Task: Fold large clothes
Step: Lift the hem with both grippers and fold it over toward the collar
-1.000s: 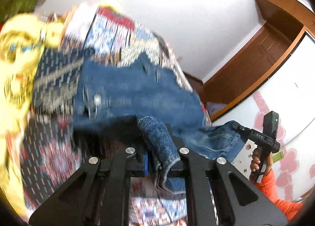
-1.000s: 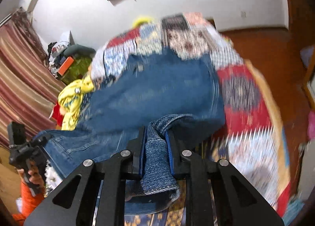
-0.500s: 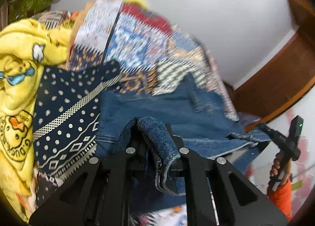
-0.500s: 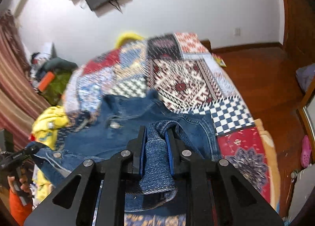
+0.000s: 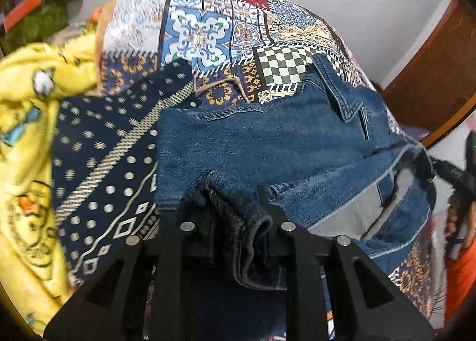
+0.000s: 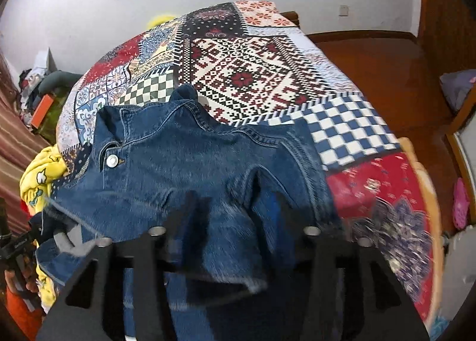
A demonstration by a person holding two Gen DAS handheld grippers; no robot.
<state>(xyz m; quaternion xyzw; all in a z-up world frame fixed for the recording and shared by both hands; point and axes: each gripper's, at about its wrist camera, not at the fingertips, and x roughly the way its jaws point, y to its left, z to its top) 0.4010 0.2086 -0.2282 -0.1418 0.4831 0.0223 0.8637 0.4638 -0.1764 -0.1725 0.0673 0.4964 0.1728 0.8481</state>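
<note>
A blue denim jacket (image 5: 267,144) lies spread over the patchwork bedspread (image 5: 202,34); it also shows in the right wrist view (image 6: 178,174), collar and metal button toward the far left. My left gripper (image 5: 235,201) is shut on a rolled denim edge of the jacket. My right gripper (image 6: 235,207) has its jaws spread wide, and loose denim lies between them, blurred. The right gripper shows at the far right of the left wrist view (image 5: 458,174).
A yellow cartoon-print garment (image 5: 26,138) and a navy dotted cloth (image 5: 98,162) lie left of the jacket. The bedspread (image 6: 255,73) runs on beyond the jacket. Wooden floor (image 6: 380,67) and a pink slipper (image 6: 461,204) lie to the right. Clutter sits at far left (image 6: 41,97).
Both grippers moved forward over the bed and laid the jacket down. The right gripper's jaws, shut on denim before, now stand wide apart. The left stays shut on denim.
</note>
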